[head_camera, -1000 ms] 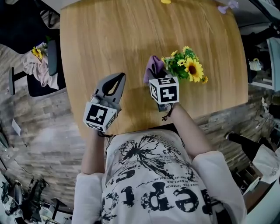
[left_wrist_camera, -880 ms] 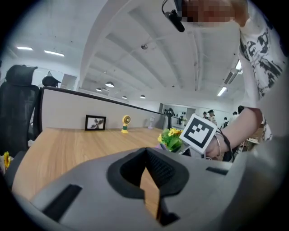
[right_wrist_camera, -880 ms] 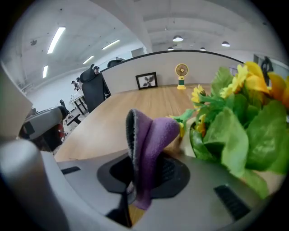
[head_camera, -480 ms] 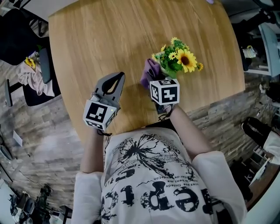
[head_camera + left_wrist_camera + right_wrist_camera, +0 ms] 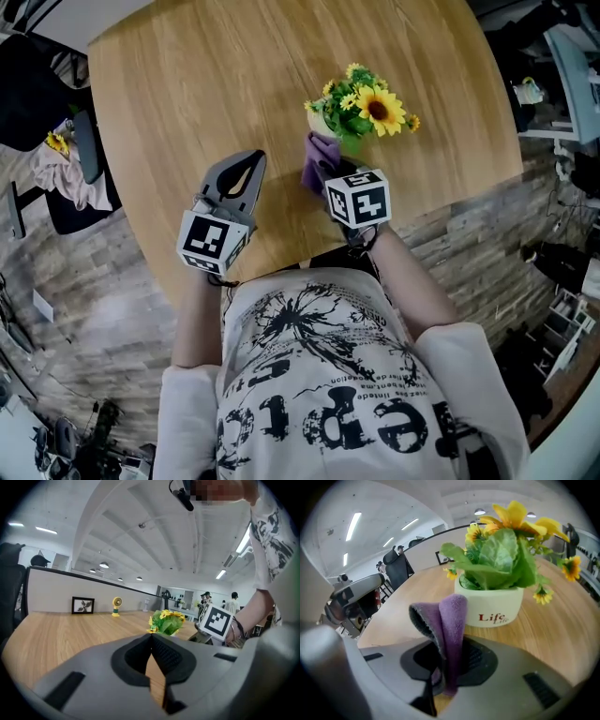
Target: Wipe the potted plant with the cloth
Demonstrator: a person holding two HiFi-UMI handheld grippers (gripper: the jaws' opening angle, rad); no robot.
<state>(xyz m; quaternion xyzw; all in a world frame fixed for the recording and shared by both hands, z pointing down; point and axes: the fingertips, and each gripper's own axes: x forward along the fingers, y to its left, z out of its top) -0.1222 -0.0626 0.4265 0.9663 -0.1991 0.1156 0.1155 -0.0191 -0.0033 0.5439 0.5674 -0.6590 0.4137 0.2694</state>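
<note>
Two grippers: both are hovering over the wooden table.
Left gripper: jaws are pressing together, gripping nothing.
Right gripper: jaws are clamping the purple cloth.
Potted plant: sitting just beyond the cloth.

White short-sleeved shirt with black print (lettering, a splashy flower), and grey left tool and right tool.

- The head camera looks steeply down on the counter.
- The left tool camera looks level across it.
- The right tool camera sits close to the potted plant, which all views share.
</note>
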